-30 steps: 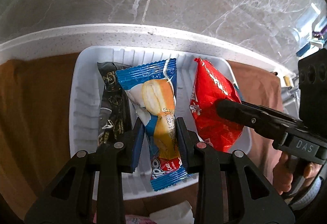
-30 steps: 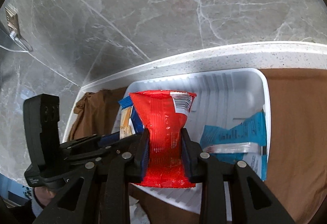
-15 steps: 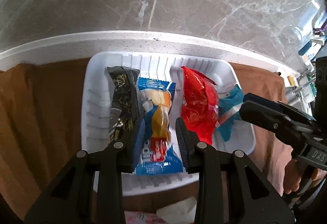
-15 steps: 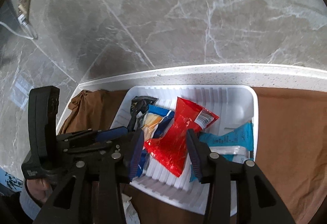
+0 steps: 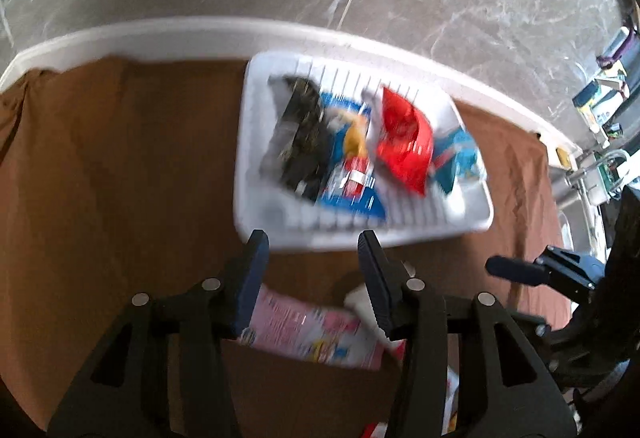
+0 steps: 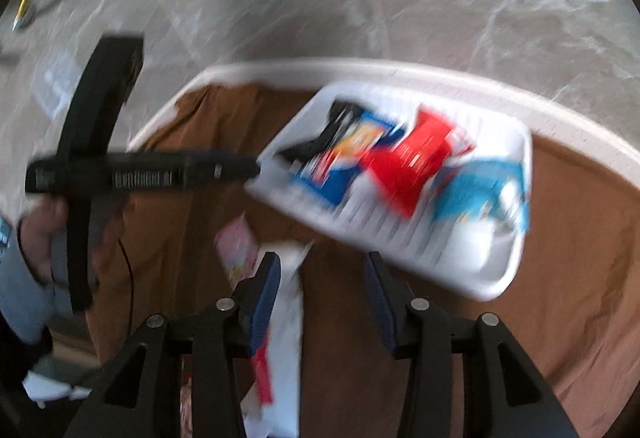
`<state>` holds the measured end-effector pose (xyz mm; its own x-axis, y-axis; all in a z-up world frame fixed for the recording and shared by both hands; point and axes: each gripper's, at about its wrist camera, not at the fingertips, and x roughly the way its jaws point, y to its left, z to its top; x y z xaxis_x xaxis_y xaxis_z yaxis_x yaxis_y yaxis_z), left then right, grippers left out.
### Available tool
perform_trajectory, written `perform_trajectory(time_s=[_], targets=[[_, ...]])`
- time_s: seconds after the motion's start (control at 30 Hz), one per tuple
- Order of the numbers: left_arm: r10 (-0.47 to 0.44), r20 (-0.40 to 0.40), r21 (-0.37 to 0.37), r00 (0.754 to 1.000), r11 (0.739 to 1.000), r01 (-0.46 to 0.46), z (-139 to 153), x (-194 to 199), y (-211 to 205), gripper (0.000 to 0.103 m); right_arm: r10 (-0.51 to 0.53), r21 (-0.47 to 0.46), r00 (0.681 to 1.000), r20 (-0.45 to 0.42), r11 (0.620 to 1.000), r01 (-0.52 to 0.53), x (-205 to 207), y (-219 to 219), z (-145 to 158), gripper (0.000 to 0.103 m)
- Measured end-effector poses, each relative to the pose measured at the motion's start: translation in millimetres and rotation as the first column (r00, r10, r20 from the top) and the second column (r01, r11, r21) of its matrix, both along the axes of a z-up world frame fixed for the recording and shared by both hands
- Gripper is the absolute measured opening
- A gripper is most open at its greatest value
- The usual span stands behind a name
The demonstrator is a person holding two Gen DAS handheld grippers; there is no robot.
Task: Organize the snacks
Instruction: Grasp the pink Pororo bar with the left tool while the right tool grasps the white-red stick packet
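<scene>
One tray (image 5: pixel 256 206) holds four packets: black (image 5: pixel 304 134), blue (image 5: pixel 352 178), red (image 5: pixel 404 142), teal (image 5: pixel 460 158). One pink packet (image 5: pixel 308 330) lies outside.

Both claws let go and back off from the white tray (image 5: pixel 280 230): the left claw (image 5: pixel 314 242), its jaws just opening, leaves the blue packet (image 5: pixel 348 174) lying inside, and the right claw (image 6: pixel 320 264) now stands empty at 6 o'clock of the red packet (image 6: pixel 416 162).
</scene>
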<state>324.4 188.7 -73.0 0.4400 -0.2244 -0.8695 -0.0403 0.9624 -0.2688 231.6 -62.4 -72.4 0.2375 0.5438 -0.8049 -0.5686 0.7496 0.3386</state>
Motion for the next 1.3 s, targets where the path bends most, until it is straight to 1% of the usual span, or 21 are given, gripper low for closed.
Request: perform_trajectory(time_s=[0.13,0.33,0.57,0.7,0.8,0.83,0.87,0.9,1.0,1.07,1.17,1.2,1.3], targets=[[-0.005,-0.036,0.024,0.999,1.000,0.005,-13.8,-22.8,5.3,0.044,0.069,-0.048,0.997,-0.026,0.996,-0.070,-24.9,13.4,-16.0,0.047],[0.008,-0.062,0.042,0.998,0.999,-0.006,-24.8,-49.2,15.9,0.045,0.103,-0.086,0.994,-0.047,0.991,-0.107,-42.1,26.7,-33.1,0.047],[0.028,-0.092,0.014,0.995,1.000,-0.027,-32.8,-65.8,20.6,0.045,0.097,-0.134,0.994,-0.050,0.986,-0.102,-41.2,34.5,-45.8,0.047],[0.039,-0.114,-0.026,0.993,0.999,-0.042,-38.3,-69.7,18.6,0.045,0.094,-0.141,0.994,-0.060,0.985,-0.102,-38.9,33.6,-49.9,0.047],[0.044,-0.130,-0.037,0.990,0.998,-0.049,-41.3,-70.4,16.7,0.045,0.097,-0.144,0.993,-0.071,0.984,-0.107,-37.9,33.2,-53.1,0.047],[0.045,-0.135,-0.042,0.990,0.998,-0.051,-42.7,-70.6,15.8,0.045,0.097,-0.138,0.992,-0.078,0.985,-0.107,-37.1,32.4,-54.1,0.044],[0.047,-0.140,-0.048,0.989,0.997,-0.055,-43.9,-70.0,14.9,0.045,0.098,-0.127,0.991,-0.090,0.986,-0.109,-36.2,31.6,-55.3,0.036],[0.051,-0.147,-0.059,0.988,0.996,-0.060,-45.7,-70.3,14.2,0.045,0.101,-0.119,0.990,-0.100,0.986,-0.113,-35.7,30.8,-56.2,0.032],[0.063,-0.175,-0.095,0.983,0.992,-0.080,-52.1,-68.5,12.2,0.045,0.090,-0.103,0.990,-0.113,0.989,-0.102,-33.9,26.0,-56.9,0.027],[0.074,-0.194,-0.116,0.978,0.988,-0.097,-56.9,-66.8,10.5,0.045,0.080,-0.085,0.990,-0.118,0.992,-0.090,-31.9,20.7,-55.7,0.021],[0.091,-0.225,-0.162,0.970,0.978,-0.130,-66.8,-60.4,4.9,0.046,0.064,-0.080,0.992,-0.106,0.994,-0.073,-29.9,15.0,-52.6,0.020],[0.098,-0.218,-0.175,0.971,0.975,-0.138,-67.0,-58.5,3.2,0.050,0.062,-0.079,0.992,-0.106,0.994,-0.070,-30.1,13.2,-52.0,0.020],[0.111,-0.214,-0.192,0.971,0.969,-0.153,-69.4,-48.9,-2.6,0.051,0.047,-0.069,0.993,-0.107,0.996,-0.055,-28.6,8.8,-51.3,0.020]])
